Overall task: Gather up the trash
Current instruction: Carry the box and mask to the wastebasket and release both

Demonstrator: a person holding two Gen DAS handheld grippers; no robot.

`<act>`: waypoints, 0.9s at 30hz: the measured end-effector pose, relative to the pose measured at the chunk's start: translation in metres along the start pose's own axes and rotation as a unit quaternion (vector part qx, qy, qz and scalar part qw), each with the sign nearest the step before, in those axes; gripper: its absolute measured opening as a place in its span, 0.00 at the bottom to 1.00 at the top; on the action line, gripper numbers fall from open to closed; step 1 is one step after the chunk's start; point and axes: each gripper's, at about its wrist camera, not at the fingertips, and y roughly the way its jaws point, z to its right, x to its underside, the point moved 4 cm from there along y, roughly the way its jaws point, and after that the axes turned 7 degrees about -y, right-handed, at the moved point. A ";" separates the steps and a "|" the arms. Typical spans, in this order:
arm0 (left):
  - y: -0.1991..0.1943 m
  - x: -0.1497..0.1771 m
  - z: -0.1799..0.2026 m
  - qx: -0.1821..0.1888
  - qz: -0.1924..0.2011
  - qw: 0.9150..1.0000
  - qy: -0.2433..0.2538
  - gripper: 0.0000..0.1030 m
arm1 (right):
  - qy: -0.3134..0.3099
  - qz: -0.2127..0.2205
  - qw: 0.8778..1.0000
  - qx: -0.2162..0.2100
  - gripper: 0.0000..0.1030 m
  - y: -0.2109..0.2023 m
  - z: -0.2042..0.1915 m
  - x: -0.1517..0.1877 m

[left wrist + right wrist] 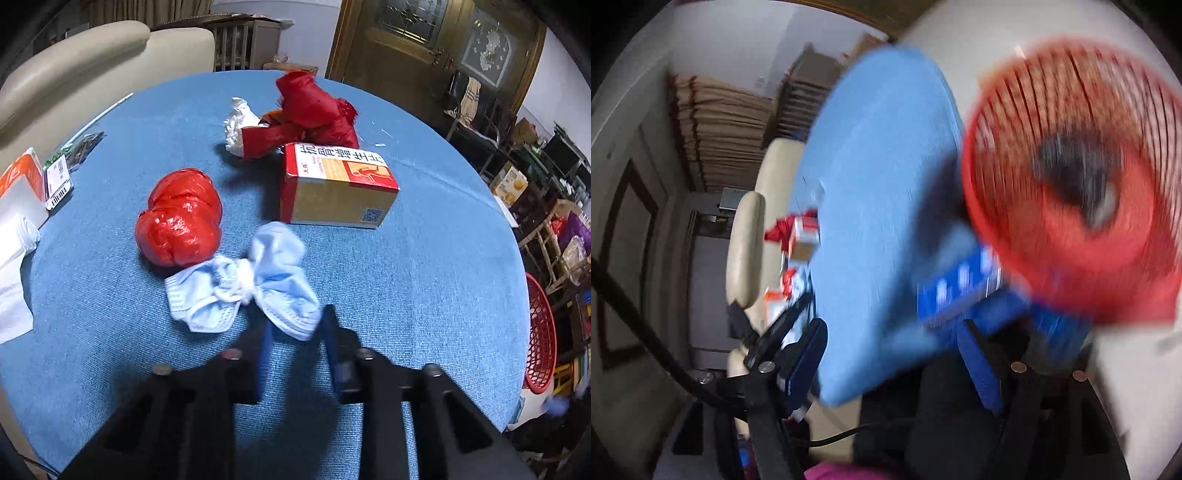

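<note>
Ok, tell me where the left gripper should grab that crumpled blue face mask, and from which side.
Grip the face mask at its bunched white middle, its narrowest part. Come from above and the near side, where the open left gripper already straddles its near corner.

1 face mask [242,286], 1 medicine box [338,184], 2 red bags [181,218], 1 red basket [1071,177], 1 blue carton [964,284]

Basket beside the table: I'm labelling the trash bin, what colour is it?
Red, a slatted plastic basket; largest in the right wrist view, though blurred.
</note>
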 end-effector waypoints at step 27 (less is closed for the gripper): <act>-0.032 0.017 -0.017 0.024 0.026 0.999 0.003 0.18 | 0.253 0.116 0.960 -0.025 0.63 0.066 0.094 0.010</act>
